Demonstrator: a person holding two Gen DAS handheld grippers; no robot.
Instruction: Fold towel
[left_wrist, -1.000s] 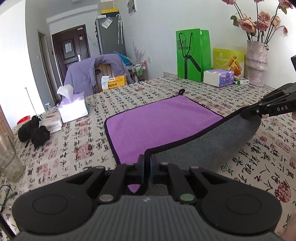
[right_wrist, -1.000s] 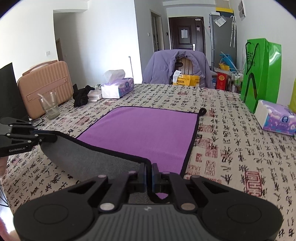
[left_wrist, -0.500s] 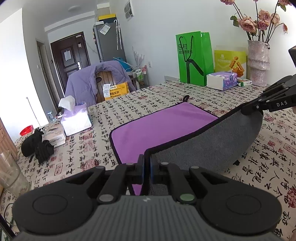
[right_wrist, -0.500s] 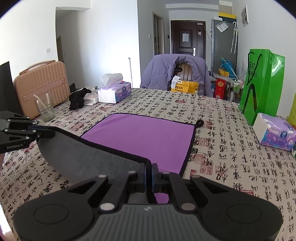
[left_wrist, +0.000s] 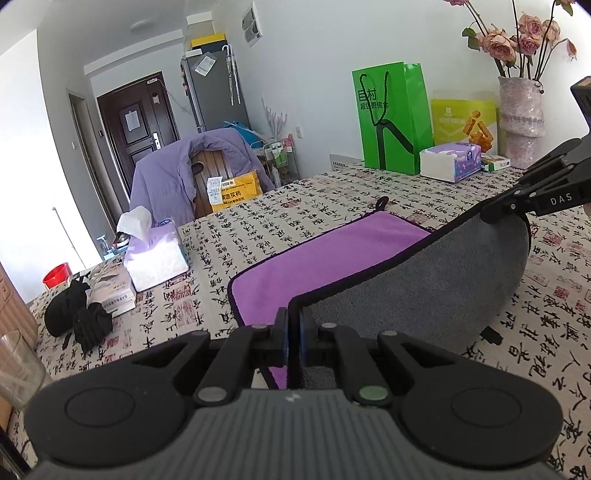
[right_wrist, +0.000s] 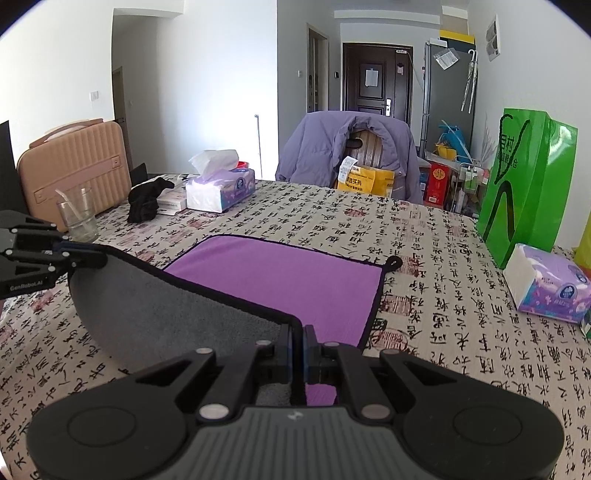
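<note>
While soft, light, floppy towel (left_wrist: 424, 280) sags between near corners, pinched tight by left tongs (left_wrist: 293, 332) and right tongs (right_wrist: 298, 345); best gripped at hems.

Table w/ calligraphy cloth (right_wrist: 424, 236): towel (right_wrist: 280, 273), tissue boxes (right_wrist: 221, 186), green bag (right_wrist: 528, 184), glass (right_wrist: 77, 218)

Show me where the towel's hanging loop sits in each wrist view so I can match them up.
Left wrist: the hanging loop sits upper middle, at the far corner of the towel, lying on the tablecloth.
Right wrist: the hanging loop sits right of centre, at the towel's far right corner.
Shared landmark: the green bag stands beyond the loop in both.
</note>
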